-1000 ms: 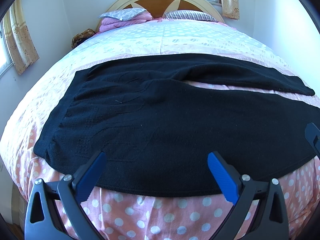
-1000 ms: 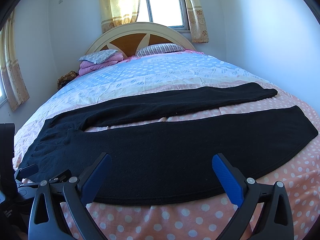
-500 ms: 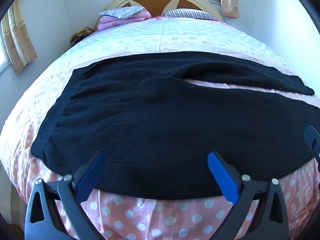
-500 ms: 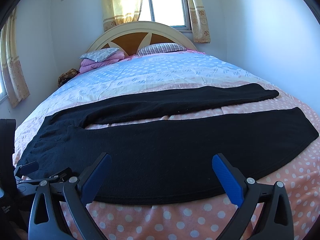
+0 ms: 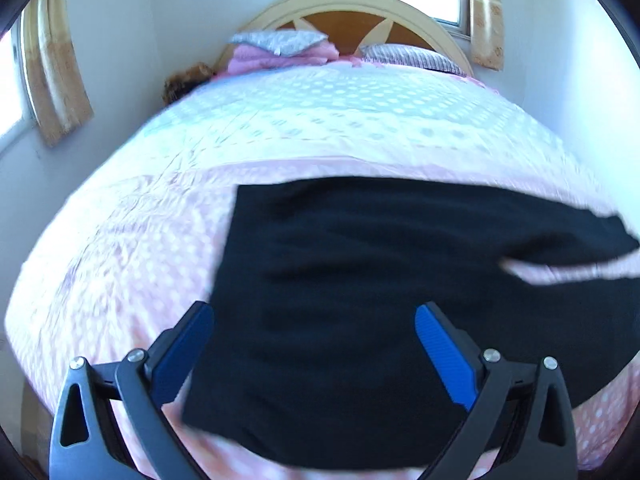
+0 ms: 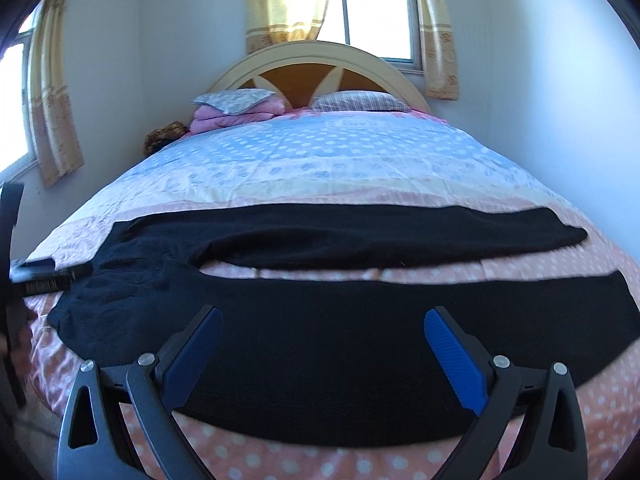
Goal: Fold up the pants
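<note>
Left tongs (image 5: 314, 354) swing leftward since half-second ago; view blurred, now over waistband corner of pants (image 6: 360, 340). Pants flat across bed (image 6: 320, 160), legs spread apart. Both tongs spread, empty; right tongs (image 6: 324, 354) above near leg. Likely lining up first grasp.

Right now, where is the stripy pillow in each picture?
Left wrist view: the striped pillow sits at the top, right of centre, against the headboard, a bit blurred.
Right wrist view: the striped pillow lies just above the middle, slightly right, at the foot of the headboard.
Shared landmark: the arched headboard with its wooden fan panels, behind the pillow in both views.
</note>
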`<state>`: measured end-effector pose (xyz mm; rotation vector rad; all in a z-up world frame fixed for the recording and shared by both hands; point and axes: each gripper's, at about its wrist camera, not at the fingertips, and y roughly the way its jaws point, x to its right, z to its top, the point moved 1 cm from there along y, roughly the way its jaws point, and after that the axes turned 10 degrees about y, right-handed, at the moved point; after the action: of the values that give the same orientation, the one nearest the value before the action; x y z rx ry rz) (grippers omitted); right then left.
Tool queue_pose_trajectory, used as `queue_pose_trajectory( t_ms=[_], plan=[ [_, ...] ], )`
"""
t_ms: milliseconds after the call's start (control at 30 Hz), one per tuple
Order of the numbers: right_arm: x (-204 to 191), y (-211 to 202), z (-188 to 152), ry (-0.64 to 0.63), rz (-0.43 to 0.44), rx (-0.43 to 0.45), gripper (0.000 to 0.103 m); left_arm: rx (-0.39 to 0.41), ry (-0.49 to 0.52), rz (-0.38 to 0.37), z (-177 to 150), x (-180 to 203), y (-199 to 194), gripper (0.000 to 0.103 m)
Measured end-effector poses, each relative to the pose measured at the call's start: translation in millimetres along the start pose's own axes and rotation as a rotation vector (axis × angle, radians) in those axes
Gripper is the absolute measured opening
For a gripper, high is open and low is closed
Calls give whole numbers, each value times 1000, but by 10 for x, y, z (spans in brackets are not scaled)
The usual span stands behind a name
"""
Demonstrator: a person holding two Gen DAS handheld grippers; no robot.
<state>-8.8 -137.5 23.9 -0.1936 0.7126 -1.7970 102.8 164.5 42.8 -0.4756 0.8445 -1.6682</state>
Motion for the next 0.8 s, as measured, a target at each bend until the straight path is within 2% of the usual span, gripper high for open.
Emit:
queue_pose_trajectory(
  t_ms=[67, 133, 200, 233, 267, 333, 433, 533, 667, 733, 767, 800],
  plan=[
    [-97, 83, 73, -11, 46, -26, 102, -3, -55, -55, 140, -390, 167, 101],
    [-168, 166, 123, -4, 78, -52, 102, 7, -103, -81, 279, -723, 378, 84],
    [-237, 258, 155, 1, 91, -73, 102, -43, -145, -140, 406, -942, 683, 78],
    [-264, 290, 152, -1, 90, -78, 102, -55, -158, -165, 441, -958, 785, 70],
    [-300, 328, 148, -4, 88, -85, 102, -71, -163, -200, 480, -979, 917, 67],
    [-362, 400, 135, -14, 87, -104, 102, -91, -143, -223, 554, -939, 1094, 65],
    [-431, 488, 119, -43, 82, -129, 102, -121, -78, -177, 611, -853, 1329, 65],
    [-451, 525, 143, -64, 75, -140, 102, -150, -91, -175, 630, -899, 1544, 66],
    [-430, 629, 284, -94, 98, -169, 102, -112, -67, -180, 657, -875, 1589, 65],
    [-407, 720, 435, -119, 114, -176, 98, -92, -6, -193, 677, -797, 1586, 42],
    [-405, 772, 524, -140, 117, -169, 92, -86, 8, -200, 688, -786, 1581, 36],
    [-393, 852, 633, -173, 114, -163, 89, -81, 10, -244, 686, -768, 1565, 19]
  ],
)
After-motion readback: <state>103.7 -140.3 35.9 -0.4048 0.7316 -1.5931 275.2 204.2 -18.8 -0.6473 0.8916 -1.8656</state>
